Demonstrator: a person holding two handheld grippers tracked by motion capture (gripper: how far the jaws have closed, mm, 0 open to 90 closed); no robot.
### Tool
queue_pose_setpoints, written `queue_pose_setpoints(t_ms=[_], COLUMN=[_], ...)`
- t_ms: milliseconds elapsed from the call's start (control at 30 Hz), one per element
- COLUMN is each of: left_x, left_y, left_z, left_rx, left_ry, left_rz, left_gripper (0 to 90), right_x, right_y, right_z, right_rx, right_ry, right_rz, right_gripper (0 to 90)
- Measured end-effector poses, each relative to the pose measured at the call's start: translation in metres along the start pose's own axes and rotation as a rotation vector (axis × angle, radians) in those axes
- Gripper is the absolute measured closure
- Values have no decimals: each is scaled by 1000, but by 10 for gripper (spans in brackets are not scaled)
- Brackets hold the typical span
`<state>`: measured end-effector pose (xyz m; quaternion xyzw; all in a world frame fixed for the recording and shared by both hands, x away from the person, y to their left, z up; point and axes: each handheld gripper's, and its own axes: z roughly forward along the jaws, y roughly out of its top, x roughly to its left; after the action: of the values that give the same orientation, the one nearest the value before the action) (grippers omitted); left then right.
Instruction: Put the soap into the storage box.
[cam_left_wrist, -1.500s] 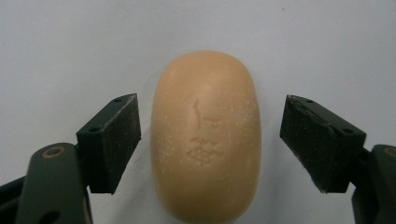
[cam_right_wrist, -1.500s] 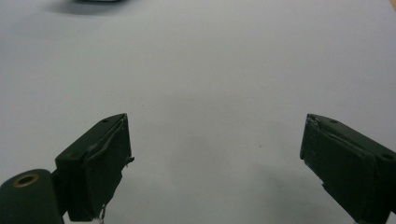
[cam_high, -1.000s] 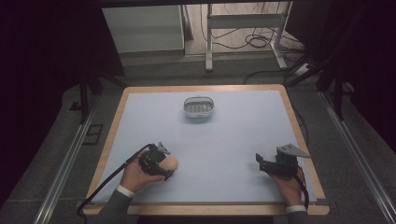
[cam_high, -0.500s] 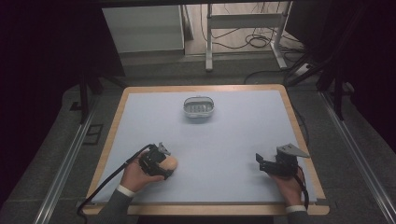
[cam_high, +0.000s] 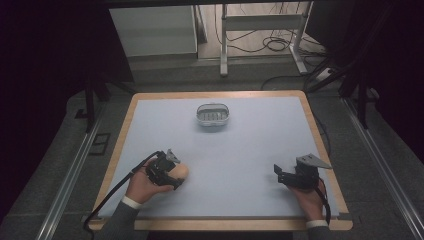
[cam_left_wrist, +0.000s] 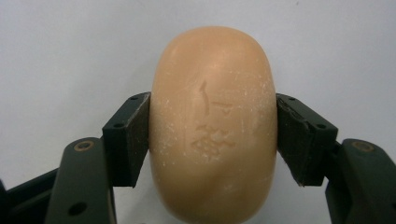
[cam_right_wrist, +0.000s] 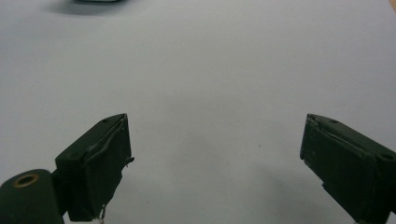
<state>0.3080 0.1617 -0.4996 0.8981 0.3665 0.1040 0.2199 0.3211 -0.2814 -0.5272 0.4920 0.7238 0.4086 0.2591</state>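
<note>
A tan, rounded bar of soap (cam_left_wrist: 212, 126) sits between the black pads (cam_left_wrist: 128, 140) of my left gripper (cam_left_wrist: 212, 140), which is shut on it. The pads press its two long sides just above the pale blue mat. In the high view the soap (cam_high: 182, 172) and the left gripper (cam_high: 174, 174) are at the near left of the table. My right gripper (cam_high: 278, 173) rests at the near right. In its own view the right gripper (cam_right_wrist: 215, 154) stands open, with bare mat between the jaws. A small oval ridged dish (cam_high: 201, 114) stands at the far middle.
The pale blue mat (cam_high: 250, 145) covers the table inside a wooden border (cam_high: 125, 135). Cables trail from both grippers over the near edge. Beyond the far edge stand a white cabinet (cam_high: 152, 30) and a metal frame (cam_high: 260, 22) with cables on the floor.
</note>
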Motion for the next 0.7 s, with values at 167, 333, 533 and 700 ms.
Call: queue_pose_setpoints(t_ms=[167,333,533,700], left_x=[-1,-2,0,-1], left_y=[5,7,9,11], left_z=[-5,-9,-13,-15], left_rx=[-11,-21,-28,-34], left_ry=[4,8,16,21], left_rz=[11,17,18,23], left_gripper=[326,326,326,326], right_x=[0,0,0,0], right_y=[0,0,0,0], right_z=[0,0,0,0], right_rx=[0,-1,0,1], right_ry=[1,1,1,0], right_rz=[0,1,1,2], right_gripper=[87,87,87,87])
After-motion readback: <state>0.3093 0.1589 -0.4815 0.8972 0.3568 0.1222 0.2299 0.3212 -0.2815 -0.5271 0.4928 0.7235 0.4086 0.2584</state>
